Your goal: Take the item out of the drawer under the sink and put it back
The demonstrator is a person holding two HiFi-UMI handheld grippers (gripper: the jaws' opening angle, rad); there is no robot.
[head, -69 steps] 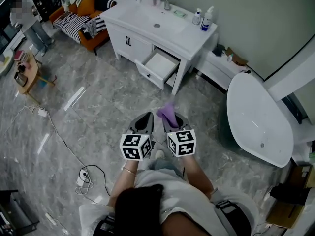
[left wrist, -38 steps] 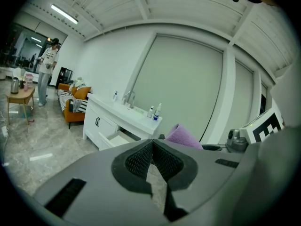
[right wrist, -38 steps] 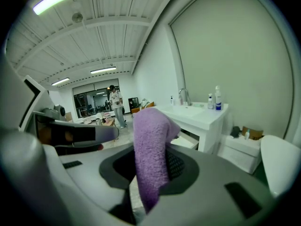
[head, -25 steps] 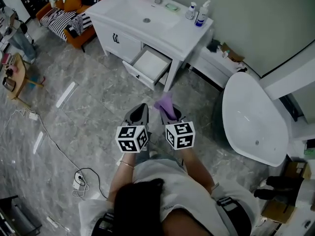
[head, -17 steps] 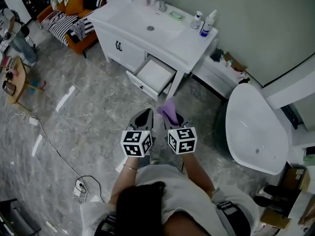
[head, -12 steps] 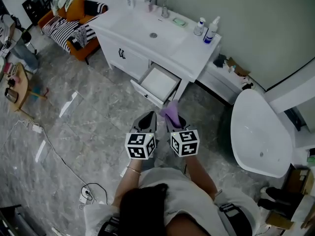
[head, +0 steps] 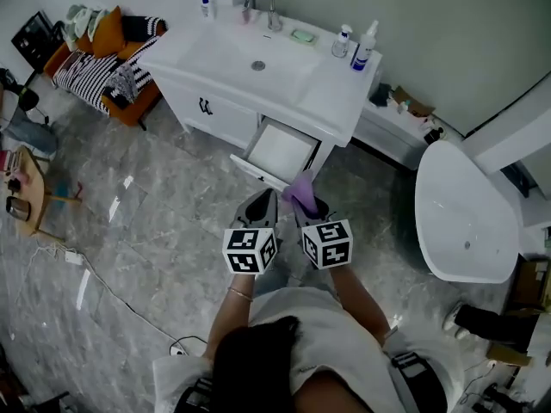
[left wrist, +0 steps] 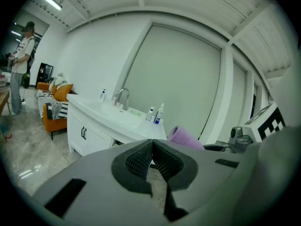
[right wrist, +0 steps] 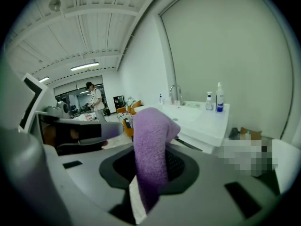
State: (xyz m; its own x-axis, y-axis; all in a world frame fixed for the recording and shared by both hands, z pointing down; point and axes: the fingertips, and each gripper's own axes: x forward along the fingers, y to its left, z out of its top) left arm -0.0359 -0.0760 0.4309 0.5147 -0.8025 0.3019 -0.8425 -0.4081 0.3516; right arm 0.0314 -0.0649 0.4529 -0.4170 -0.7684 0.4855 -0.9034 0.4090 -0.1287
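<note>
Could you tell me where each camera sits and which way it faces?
Head view: on the person's head, looking down at the open drawer, left gripper, right gripper; hair and forearms show.
Left gripper view: on the left gripper, looking along shut, empty jaws towards the sink.
Right gripper view: on the right gripper, facing the sink past the purple towel its jaws clamp.
Both gripper views share the faucet.

No legible text anywhere, labels on the bottles (head: 365, 48) by the tap (head: 263, 3) too small to read
</note>
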